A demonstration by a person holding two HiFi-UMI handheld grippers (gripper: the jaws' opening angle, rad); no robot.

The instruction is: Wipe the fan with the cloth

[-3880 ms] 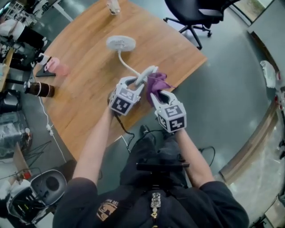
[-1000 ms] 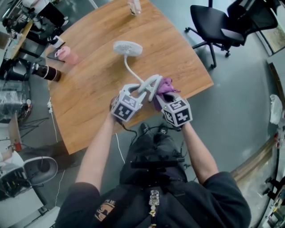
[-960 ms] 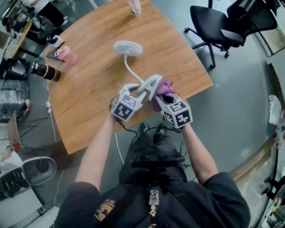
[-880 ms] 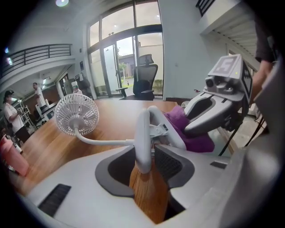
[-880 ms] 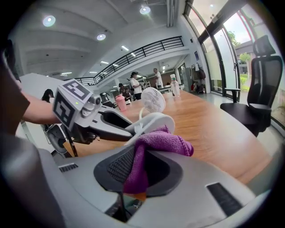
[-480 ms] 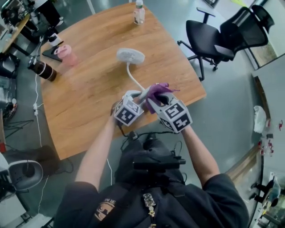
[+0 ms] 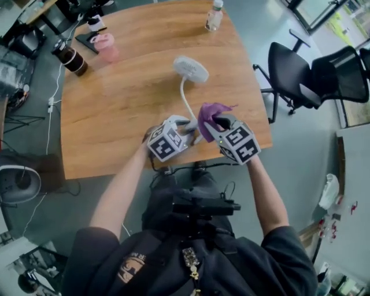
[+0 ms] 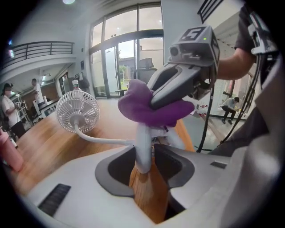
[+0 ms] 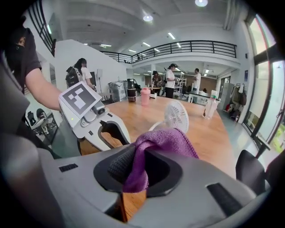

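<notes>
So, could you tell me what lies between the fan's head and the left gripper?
Only the fan's white neck over bare tabletop, clearest in the head view.

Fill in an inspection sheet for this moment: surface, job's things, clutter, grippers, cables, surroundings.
Surface: wooden table, mostly bare wood.
Job's things: white fan on a bent stalk, its head out over the table; purple cloth at the fan's lower end.
Clutter: pink cup, dark flask and clear bottle, all along the far edge.
Grippers: left gripper has its fingers closed on the fan's white stem; right gripper has its fingers pinching the cloth.
Cables: white cable hangs off the table's left edge.
Surroundings: black office chairs on a grey floor; people stand in the background.
</notes>
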